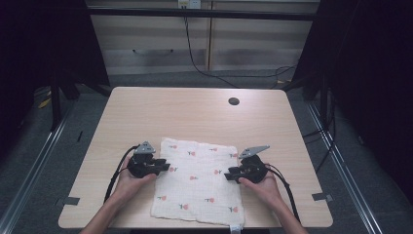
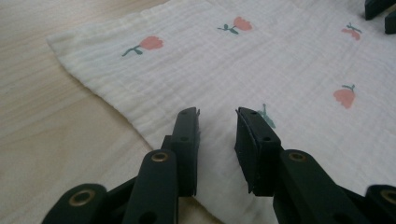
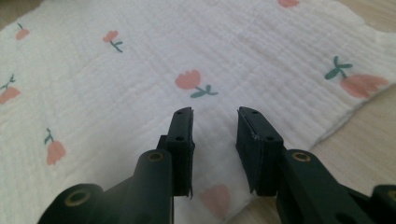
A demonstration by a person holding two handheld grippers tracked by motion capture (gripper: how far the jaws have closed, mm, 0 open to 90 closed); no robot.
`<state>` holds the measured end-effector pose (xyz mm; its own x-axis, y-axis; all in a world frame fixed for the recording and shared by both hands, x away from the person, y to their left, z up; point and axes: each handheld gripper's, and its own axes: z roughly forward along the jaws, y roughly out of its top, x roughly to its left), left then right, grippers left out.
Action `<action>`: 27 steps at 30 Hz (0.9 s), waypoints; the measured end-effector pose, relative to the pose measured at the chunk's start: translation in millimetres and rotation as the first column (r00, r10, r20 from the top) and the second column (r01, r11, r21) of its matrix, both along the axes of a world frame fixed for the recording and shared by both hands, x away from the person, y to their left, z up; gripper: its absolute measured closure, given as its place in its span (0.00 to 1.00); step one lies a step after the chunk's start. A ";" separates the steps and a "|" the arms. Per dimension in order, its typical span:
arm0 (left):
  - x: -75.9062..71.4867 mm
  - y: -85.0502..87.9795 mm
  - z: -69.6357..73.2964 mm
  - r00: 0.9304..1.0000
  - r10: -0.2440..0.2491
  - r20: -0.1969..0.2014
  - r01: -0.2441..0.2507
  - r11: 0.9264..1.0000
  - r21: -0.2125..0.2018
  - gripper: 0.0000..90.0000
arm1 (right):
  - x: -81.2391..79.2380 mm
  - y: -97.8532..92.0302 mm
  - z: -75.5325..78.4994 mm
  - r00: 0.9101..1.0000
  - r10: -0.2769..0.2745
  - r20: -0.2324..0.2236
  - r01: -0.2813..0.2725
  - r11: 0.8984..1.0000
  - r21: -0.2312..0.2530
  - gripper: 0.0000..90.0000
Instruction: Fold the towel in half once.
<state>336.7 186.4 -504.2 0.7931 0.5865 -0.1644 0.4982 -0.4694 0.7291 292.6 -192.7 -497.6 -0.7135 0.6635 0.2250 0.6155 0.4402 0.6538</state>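
Fingers come first. On the left gripper (image 2: 217, 116), the two black fingers (image 2: 187, 135) stand a little apart, with a gap between them and nothing pinched in it. They hang just over the left edge of the cloth (image 2: 261, 60). The right gripper (image 3: 215, 116) looks the same: its fingers (image 3: 254, 140) are a little apart and hold nothing, and they sit over the right edge of the cloth.

In the high view, the left gripper (image 1: 148, 165) is at the cloth's left side and the right gripper (image 1: 246, 169) is at its right side, about halfway down each side. A hand holds each one from below.

The cloth (image 1: 197, 183) is white with little pink flowers. It lies flat and spread out on the wooden table (image 1: 195, 114), close to the person's side. One bottom corner hangs a bit over the table's front edge. No part of it is folded yet.

I think the step now is getting ready to grab. Both grippers are lined up at the two sides, but neither has hold of the cloth.

Next, each gripper should dip down so one finger slides under the thin edge. Then the fingers should squeeze together on just that edge. The cloth is soft and flat, so it may slip away or bunch up.
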 end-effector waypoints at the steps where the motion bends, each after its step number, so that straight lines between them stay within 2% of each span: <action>1: -1.4 0.9 -0.5 1.000 -0.001 0.007 0.001 1.000 -0.001 0.77 | -0.6 0.9 1.3 1.000 0.005 -0.009 -0.005 1.000 -0.006 0.72; 2: -2.8 1.5 -1.0 1.000 0.004 0.014 -0.004 1.000 -0.002 0.76 | 0.2 0.9 2.3 1.000 0.006 -0.011 -0.006 1.000 -0.008 0.70; 3: -2.8 1.5 -1.0 1.000 0.004 0.014 -0.004 1.000 -0.002 0.76 | 1.9 -0.3 3.8 1.000 0.000 -0.022 0.000 1.000 0.011 0.70; 4: -4.7 2.3 -1.8 1.000 0.012 0.025 -0.012 1.000 -0.005 0.76 | 4.8 -2.1 5.3 1.000 -0.008 -0.011 0.008 1.000 0.029 0.70; 5: -4.7 2.3 -1.8 1.000 0.012 0.025 -0.012 1.000 -0.005 0.76 | 8.7 -4.4 7.5 1.000 -0.028 0.002 0.028 0.999 0.025 0.71; 8: -6.1 1.5 -2.4 0.999 0.017 0.035 -0.017 1.000 -0.005 0.77 | 27.9 -14.0 12.6 0.995 -0.090 0.031 0.088 0.995 0.044 0.72; 9: -5.6 2.3 -2.4 0.999 0.018 0.032 -0.017 1.000 -0.006 0.77 | 35.0 -16.8 14.4 0.994 -0.104 0.045 0.103 0.994 0.033 0.72; 10: -5.6 2.3 -2.4 0.999 0.018 0.032 -0.017 1.000 -0.006 0.77 | 35.0 -16.8 14.4 0.994 -0.104 0.045 0.103 0.994 0.033 0.72; 11: -5.5 2.8 -3.1 0.999 0.016 0.030 -0.015 1.000 -0.017 0.77 | 49.4 -21.6 15.1 0.988 -0.139 0.060 0.137 0.990 0.041 0.72; 15: -5.5 3.3 -3.3 0.999 -0.001 0.043 0.002 1.000 -0.011 0.77 | 73.7 -26.3 10.0 0.983 -0.173 0.054 0.171 0.985 0.035 0.73; 16: -5.5 3.3 -3.3 0.999 -0.001 0.043 0.002 1.000 -0.011 0.77 | 77.9 -26.5 7.8 0.984 -0.171 0.047 0.169 0.984 0.049 0.73; 18: -5.5 4.0 -3.7 0.999 -0.006 0.048 0.007 1.000 -0.010 0.76 | 80.8 -25.2 5.9 0.983 -0.178 0.045 0.176 0.983 0.049 0.74; 19: -5.7 4.1 -3.8 0.999 -0.005 0.048 0.006 1.000 -0.012 0.76 | 85.1 -21.0 1.6 0.982 -0.185 0.047 0.185 0.983 0.022 0.74; 22: -6.9 3.4 -3.7 0.998 -0.006 0.055 0.007 1.000 -0.005 0.76 | 87.7 -18.9 -1.3 0.980 -0.191 0.060 0.190 0.981 0.024 0.74; 26: -6.7 3.7 -3.8 0.998 -0.006 0.058 0.006 1.000 -0.005 0.76 | 88.5 -15.9 -4.4 0.983 -0.173 0.066 0.175 0.984 -0.035 0.74; 27: -6.9 3.5 -3.9 0.998 -0.006 0.057 0.006 1.000 -0.006 0.76 | 87.8 -15.6 -4.4 0.982 -0.177 0.062 0.179 0.983 -0.033 0.75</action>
